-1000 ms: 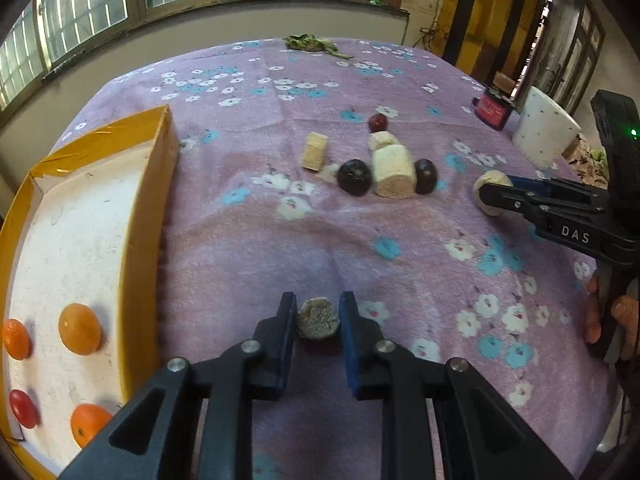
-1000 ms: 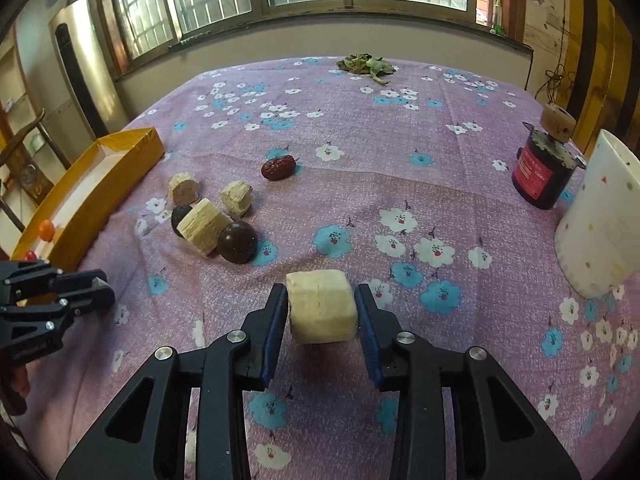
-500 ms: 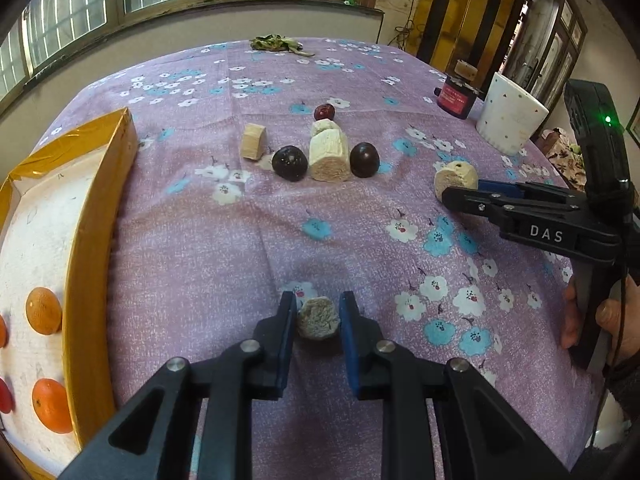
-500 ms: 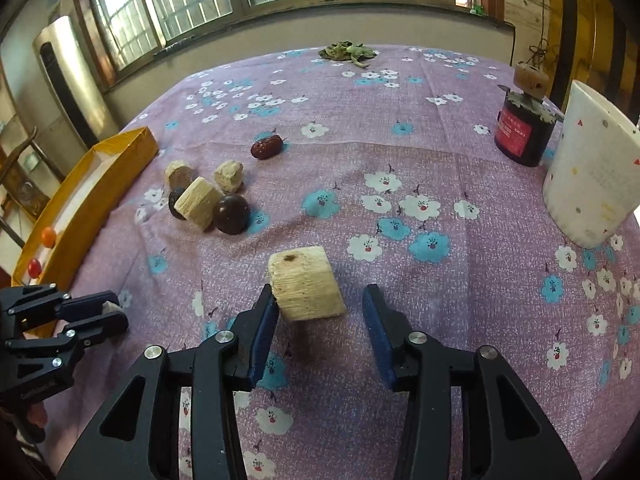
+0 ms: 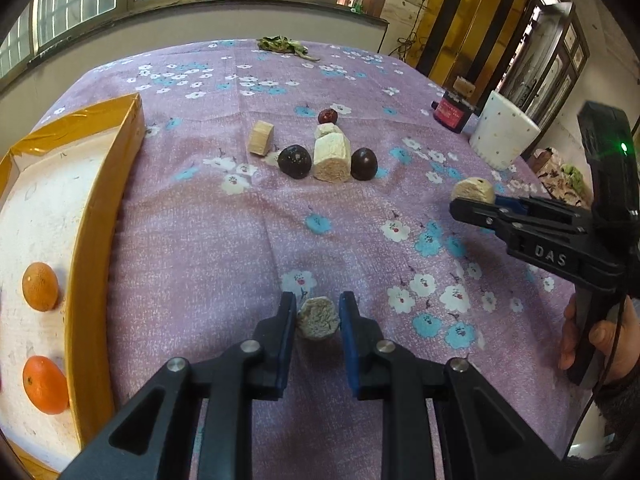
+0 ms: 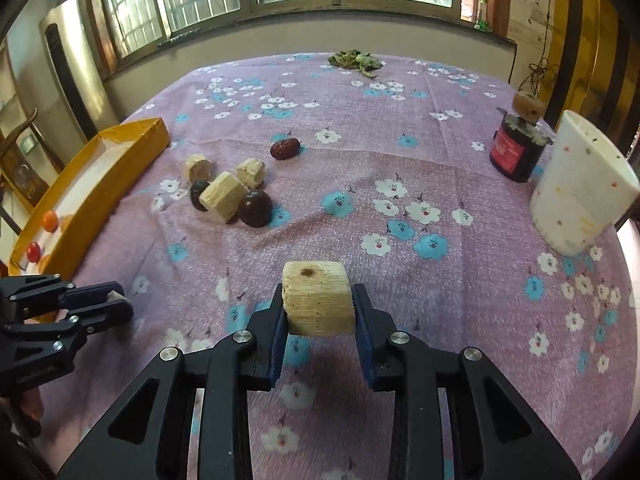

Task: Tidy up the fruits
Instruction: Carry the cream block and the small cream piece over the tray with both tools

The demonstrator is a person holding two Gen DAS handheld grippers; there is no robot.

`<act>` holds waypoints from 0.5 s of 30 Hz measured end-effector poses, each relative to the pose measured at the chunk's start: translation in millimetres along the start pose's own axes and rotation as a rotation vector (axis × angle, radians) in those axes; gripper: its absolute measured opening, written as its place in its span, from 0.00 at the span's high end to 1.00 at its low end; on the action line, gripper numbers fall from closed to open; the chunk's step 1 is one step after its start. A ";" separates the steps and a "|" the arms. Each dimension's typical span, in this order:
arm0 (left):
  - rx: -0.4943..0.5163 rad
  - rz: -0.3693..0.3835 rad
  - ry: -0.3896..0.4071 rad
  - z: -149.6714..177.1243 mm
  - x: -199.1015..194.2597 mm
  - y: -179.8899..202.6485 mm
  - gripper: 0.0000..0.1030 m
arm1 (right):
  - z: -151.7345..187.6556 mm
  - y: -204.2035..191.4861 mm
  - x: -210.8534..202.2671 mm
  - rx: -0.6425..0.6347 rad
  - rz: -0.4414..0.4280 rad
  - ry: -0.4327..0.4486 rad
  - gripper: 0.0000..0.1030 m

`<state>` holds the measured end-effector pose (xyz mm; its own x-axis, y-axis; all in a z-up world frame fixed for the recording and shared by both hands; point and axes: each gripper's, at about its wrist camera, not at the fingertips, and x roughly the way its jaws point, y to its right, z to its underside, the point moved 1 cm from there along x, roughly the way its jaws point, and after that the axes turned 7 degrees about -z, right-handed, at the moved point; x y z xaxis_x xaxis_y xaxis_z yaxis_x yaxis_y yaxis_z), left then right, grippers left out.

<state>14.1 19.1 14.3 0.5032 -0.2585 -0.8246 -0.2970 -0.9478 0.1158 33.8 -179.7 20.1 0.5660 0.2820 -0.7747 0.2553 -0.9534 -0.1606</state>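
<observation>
Floral tablecloth [image 5: 248,240] behind right gripper [image 5: 476,204] — marked "DAS".

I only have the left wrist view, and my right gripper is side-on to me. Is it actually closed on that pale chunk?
Observer: Yes. In the right wrist view the right gripper is shut, and both fingers press the sides of the pale chunk.
Operator: Good. I see two oranges in the tray. Is anything else in there?
Observer: Yes, a small red fruit lies near the end of the tray closest to you. That part is cut off at the edge of your view.
</observation>
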 end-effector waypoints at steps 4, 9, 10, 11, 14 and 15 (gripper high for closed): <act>-0.002 0.007 0.026 0.2 -13.2 -0.1 0.77 | 6.9 -12.5 -21.9 -0.006 -0.003 0.024 0.72; 0.011 0.023 0.048 1.2 -27.4 3.2 0.77 | 17.6 -28.0 -38.8 -0.005 0.002 0.045 0.72; 0.012 0.026 0.051 1.2 -29.8 3.3 0.77 | 19.8 -29.9 -40.8 0.003 -0.002 0.047 0.72; 0.013 0.029 0.055 1.2 -32.2 3.0 0.77 | 21.4 -32.0 -41.7 0.009 -0.002 0.048 0.72; 0.013 0.028 0.063 0.8 -38.3 -0.9 0.77 | 25.3 -41.2 -42.2 0.009 -0.003 0.040 0.72; 0.007 0.028 0.063 0.1 -39.8 -3.6 0.77 | 25.4 -44.5 -41.2 0.006 -0.002 0.035 0.72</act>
<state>-5.0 32.8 46.6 0.5450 -0.2964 -0.7843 -0.3176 -0.9387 0.1341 -20.8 -151.6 43.7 0.5922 0.2876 -0.7527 0.2522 -0.9534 -0.1659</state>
